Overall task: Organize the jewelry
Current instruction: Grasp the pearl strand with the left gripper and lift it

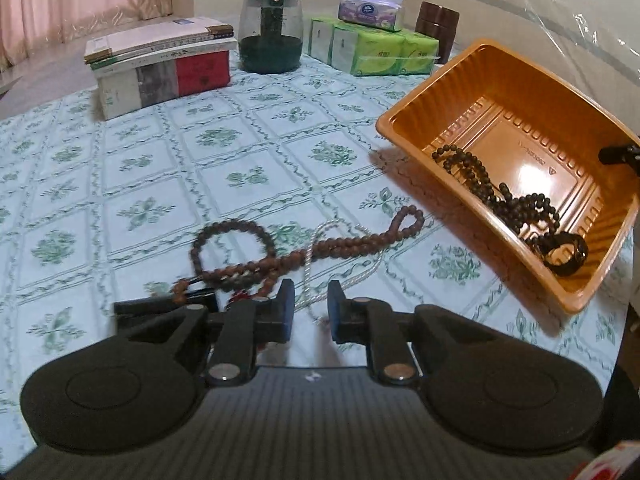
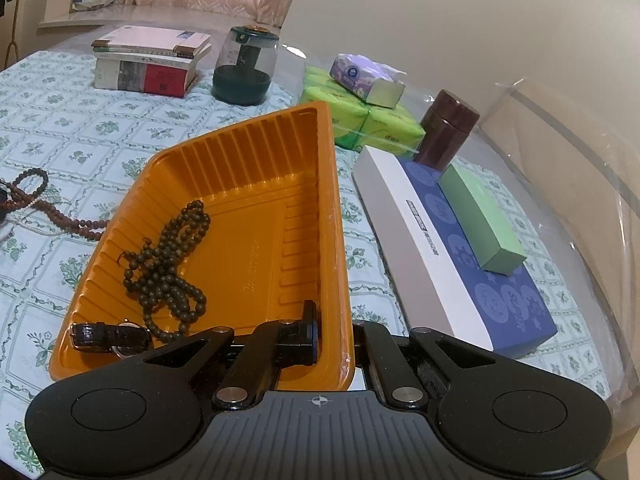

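The right gripper point(image 2: 334, 340) is clamped on the near wall of the orange tray point(image 2: 256, 152), tilting it; dark beads point(image 2: 168, 272) and a watch point(image 2: 112, 336) lie inside. The left gripper point(image 1: 311, 312) stands slightly apart, empty, over a silver chain point(image 1: 316, 260), brown beads point(image 1: 240, 248) just ahead.

Floral tablecloth point(image 1: 120, 168), brown beads point(image 1: 240, 248), orange tray point(image 2: 256, 152), books point(image 1: 160, 68), tissues point(image 1: 372, 52)

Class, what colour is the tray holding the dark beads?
Orange tray, clearest in the right wrist view.
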`<state>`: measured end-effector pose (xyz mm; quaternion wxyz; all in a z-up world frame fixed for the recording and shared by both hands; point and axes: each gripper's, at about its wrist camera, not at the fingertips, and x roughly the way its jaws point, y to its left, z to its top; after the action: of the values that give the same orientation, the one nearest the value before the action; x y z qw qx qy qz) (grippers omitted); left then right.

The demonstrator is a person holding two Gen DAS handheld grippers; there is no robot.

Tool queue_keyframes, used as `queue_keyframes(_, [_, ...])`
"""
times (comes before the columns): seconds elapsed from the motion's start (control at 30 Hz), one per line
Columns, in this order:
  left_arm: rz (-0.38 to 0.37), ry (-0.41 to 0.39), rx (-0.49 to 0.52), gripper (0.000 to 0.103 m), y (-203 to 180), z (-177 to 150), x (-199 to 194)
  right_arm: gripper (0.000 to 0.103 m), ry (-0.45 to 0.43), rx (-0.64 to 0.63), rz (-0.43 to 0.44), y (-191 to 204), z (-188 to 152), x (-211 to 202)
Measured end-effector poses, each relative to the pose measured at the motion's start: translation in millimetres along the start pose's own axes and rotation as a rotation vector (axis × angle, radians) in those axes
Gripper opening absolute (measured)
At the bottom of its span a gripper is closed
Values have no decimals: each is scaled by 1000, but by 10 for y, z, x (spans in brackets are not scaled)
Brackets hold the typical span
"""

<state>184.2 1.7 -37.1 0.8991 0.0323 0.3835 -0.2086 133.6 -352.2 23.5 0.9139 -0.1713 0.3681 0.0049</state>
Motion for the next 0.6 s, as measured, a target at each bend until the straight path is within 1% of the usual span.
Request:
queue_keyframes(0.1, [4,5,-12,15,-36,23,131,4,3,-1,-2,1,3,8])
queue_keyframes(0.2, [30,19,-22,15,-43,40,248,4,4,-2,-3,3,6,11])
queue_keyframes(0.3, [28,28,-25,2,-58,56,294,4,4,-2,-4,4,6,10])
queue_keyframes(0.33, [23,30,-18,2,-81,65,297,4,4,-2,-5,3,6,11])
queue_keyframes(0.5, [-38,29,14,2,-281,181,288,4,5,1,-5,-2,10,21])
queue_keyframes(0.6, [-96,12,17,2,-420,331,272,4,4,3,-3,-5,4,21])
